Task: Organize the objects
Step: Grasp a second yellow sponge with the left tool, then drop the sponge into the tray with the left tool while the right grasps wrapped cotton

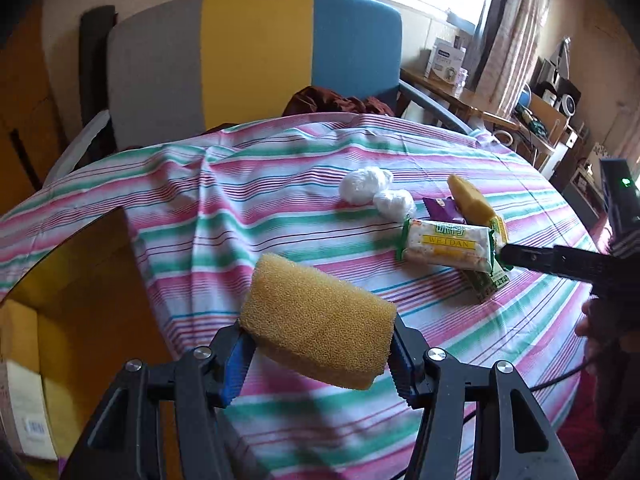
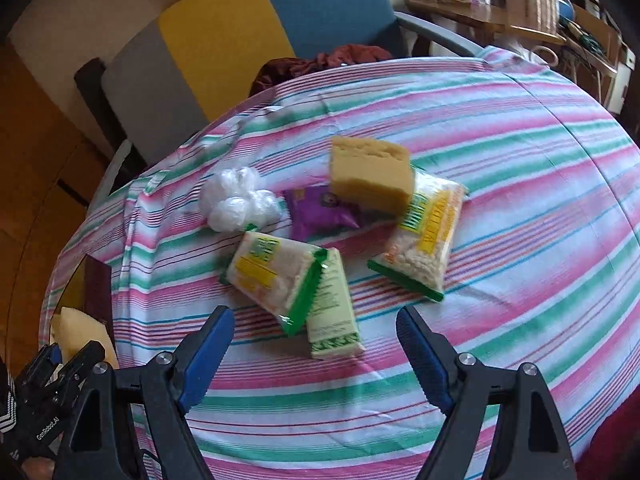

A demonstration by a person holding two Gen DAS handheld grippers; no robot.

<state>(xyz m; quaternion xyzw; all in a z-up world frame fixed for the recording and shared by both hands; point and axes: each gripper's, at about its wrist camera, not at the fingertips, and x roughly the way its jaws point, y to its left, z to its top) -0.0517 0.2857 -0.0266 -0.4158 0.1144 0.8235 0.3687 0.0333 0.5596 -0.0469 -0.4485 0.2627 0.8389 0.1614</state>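
My left gripper (image 1: 318, 346) is shut on a yellow sponge (image 1: 316, 320) and holds it above the table's left edge. It also shows at the lower left of the right wrist view, where the sponge (image 2: 80, 332) sits between its jaws. My right gripper (image 2: 314, 344) is open and empty, just short of a pile on the striped cloth. The pile holds a second sponge (image 2: 370, 176), a purple packet (image 2: 320, 216), white plastic balls (image 2: 236, 200), two cracker packets (image 2: 272, 276) (image 2: 424, 236) and a pale green packet (image 2: 332, 312). One finger (image 1: 532, 258) of the right gripper reaches a cracker packet (image 1: 448, 244).
A round table with a pink, green and white striped cloth (image 1: 280, 184) fills both views. A grey, yellow and blue chair (image 1: 256, 60) stands behind it with dark red cloth (image 1: 336, 100) on its seat. A cardboard box (image 1: 60, 300) stands left of the table, and cluttered shelves (image 1: 540, 120) at the far right.
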